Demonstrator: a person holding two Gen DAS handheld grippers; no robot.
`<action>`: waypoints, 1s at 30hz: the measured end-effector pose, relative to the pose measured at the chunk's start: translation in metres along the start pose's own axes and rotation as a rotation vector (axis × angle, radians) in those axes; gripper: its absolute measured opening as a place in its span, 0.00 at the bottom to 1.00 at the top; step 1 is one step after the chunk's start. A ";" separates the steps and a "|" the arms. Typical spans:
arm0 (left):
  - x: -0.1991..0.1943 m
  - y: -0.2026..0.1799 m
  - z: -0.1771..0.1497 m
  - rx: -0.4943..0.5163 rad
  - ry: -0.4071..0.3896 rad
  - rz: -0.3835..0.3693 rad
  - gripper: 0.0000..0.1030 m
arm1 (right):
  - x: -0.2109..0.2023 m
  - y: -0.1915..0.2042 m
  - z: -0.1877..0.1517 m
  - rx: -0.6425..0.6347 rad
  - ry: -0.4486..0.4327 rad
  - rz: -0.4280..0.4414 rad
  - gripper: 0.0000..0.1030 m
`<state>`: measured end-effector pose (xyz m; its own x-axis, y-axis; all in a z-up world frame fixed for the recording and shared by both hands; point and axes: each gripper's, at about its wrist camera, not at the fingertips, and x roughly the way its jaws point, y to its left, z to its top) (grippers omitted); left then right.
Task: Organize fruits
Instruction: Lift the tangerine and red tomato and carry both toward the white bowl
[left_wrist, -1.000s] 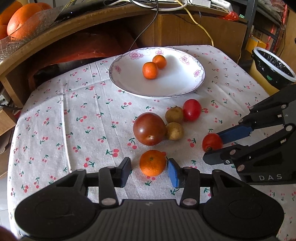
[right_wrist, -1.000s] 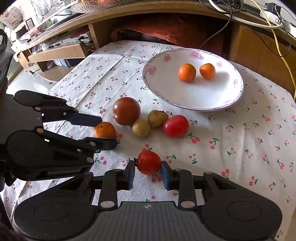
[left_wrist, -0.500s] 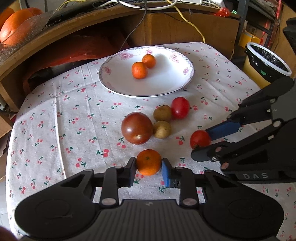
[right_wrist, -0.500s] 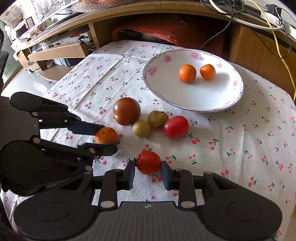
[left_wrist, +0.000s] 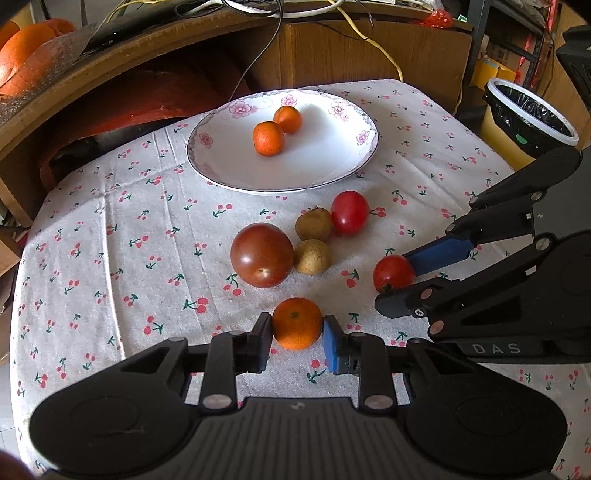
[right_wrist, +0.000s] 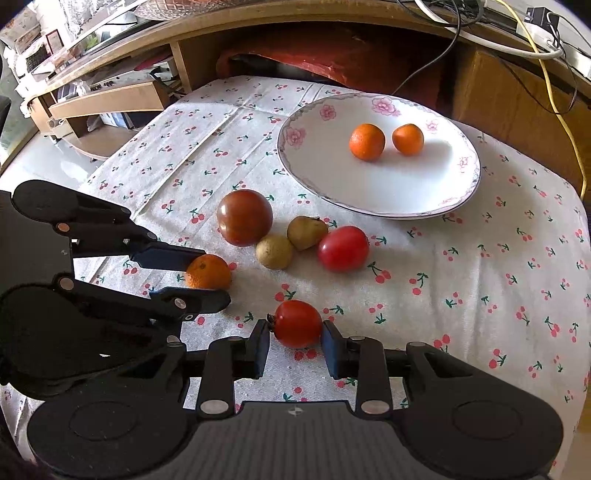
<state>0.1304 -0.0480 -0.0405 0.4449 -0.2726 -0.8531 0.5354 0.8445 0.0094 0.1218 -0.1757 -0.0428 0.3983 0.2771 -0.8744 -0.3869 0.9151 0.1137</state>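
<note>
Orange against the cherry-print cloth, the small mandarin sits squarely between the pads of the left tongs, which have narrowed until both pads touch its sides; whether it is off the bench cannot be told. The right tongs are likewise narrowed onto a small red tomato, its stem end turned toward the left pad. Both fruits lie on the near side of the cloth, and the flowered plate lies straight ahead and beyond them, at the far side, with two mandarins already in it. Between tongs and plate stands a cluster: a large dark tomato, two small brown fruits and an oval red tomato. The mandarin is nearly round, so it has no long axis to mind. The likely move is up and forward over the cluster; from the left side the plate looks a touch nearer to the left tongs.
</note>
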 end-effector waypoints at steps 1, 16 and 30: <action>0.000 0.000 0.000 0.001 0.000 0.001 0.36 | -0.001 0.000 0.000 0.000 -0.006 -0.005 0.25; -0.011 -0.001 0.026 0.006 -0.060 0.033 0.36 | -0.021 -0.018 0.022 0.044 -0.077 -0.028 0.26; 0.000 0.011 0.074 -0.051 -0.116 0.082 0.33 | -0.021 -0.044 0.055 0.123 -0.156 -0.078 0.27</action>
<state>0.1894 -0.0733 -0.0015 0.5669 -0.2508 -0.7847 0.4585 0.8874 0.0475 0.1758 -0.2055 -0.0037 0.5509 0.2370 -0.8002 -0.2489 0.9619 0.1135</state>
